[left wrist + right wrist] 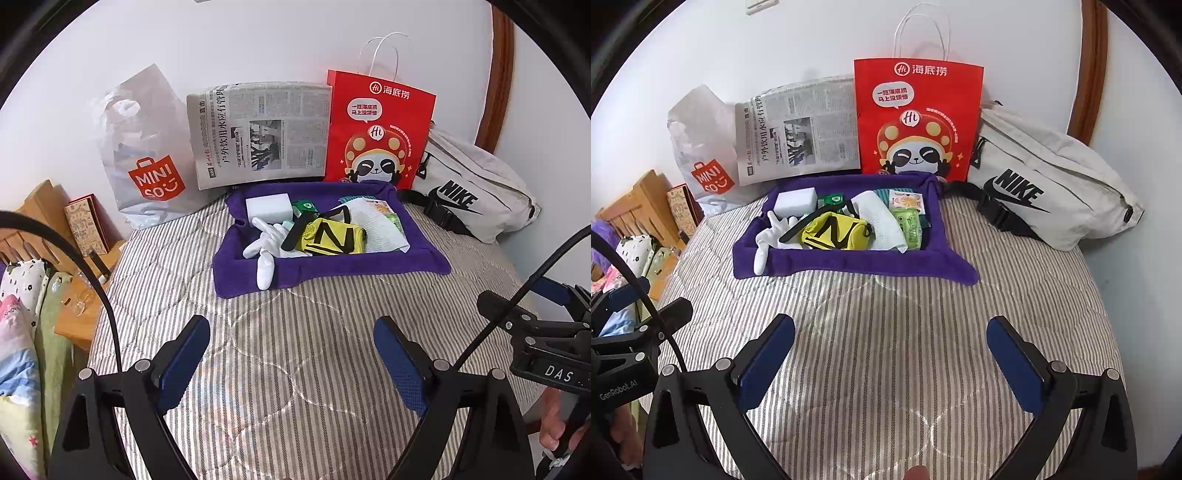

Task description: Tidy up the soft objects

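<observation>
Soft things fill a purple fabric tray (pixel 258 273) on the striped bedcover (pixel 295 369): white gloves (pixel 264 243), one draped over the near rim, a yellow pouch (pixel 332 240), a white sponge block (pixel 267 206) and a white cloth (pixel 380 229). Well short of the tray, the left gripper (pixel 291 354) and right gripper (pixel 890 354) both stand wide over bare cover, holding and touching nothing.

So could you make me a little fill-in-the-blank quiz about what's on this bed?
1. The purple tray sits on a ____ bedcover.
2. A white glove hangs over the tray's ____ corner.
3. The grey waist bag bears the word ____.
4. Both the left gripper and the right gripper hold ____.

Answers: striped; front left; NIKE; nothing
</observation>
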Demonstrator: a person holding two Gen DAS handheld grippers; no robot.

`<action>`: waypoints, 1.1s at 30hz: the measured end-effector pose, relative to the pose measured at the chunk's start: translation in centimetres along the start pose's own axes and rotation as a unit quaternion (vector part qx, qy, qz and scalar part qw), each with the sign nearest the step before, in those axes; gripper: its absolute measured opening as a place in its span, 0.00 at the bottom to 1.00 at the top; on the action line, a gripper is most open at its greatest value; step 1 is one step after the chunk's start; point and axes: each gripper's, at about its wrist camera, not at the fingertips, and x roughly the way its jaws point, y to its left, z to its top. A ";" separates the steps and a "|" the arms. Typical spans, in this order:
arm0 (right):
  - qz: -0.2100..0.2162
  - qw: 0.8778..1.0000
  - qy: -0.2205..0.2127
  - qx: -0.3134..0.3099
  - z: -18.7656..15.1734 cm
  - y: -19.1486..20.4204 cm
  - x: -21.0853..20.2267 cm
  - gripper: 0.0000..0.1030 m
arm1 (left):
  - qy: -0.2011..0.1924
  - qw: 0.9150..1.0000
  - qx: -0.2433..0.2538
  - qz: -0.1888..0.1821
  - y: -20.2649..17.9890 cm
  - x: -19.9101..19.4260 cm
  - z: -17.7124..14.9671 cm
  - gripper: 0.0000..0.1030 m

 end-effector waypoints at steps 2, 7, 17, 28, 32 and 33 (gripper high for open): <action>-0.001 1.000 -0.001 0.002 0.0 0.0 -0.1 0.99 | 0.001 1.000 -0.001 0.000 0.1 0.1 0.0 0.87; -0.003 1.000 0.001 0.003 0.0 -0.2 0.0 0.99 | 0.001 1.000 -0.004 -0.001 0.5 0.0 -0.1 0.87; 0.000 1.000 0.000 0.002 -0.1 0.1 -0.1 0.99 | 0.004 1.000 -0.002 -0.003 0.5 0.0 -0.2 0.87; 0.000 1.000 0.000 0.000 -0.2 0.1 0.0 0.99 | 0.005 1.000 0.002 -0.003 0.3 0.0 -0.2 0.87; 0.002 1.000 -0.002 0.000 -0.2 0.2 -0.2 0.99 | 0.004 1.000 0.002 -0.003 0.3 0.0 -0.2 0.87; 0.002 1.000 -0.003 0.000 -0.2 0.3 -0.2 0.99 | 0.005 1.000 0.002 -0.002 0.3 0.0 -0.2 0.87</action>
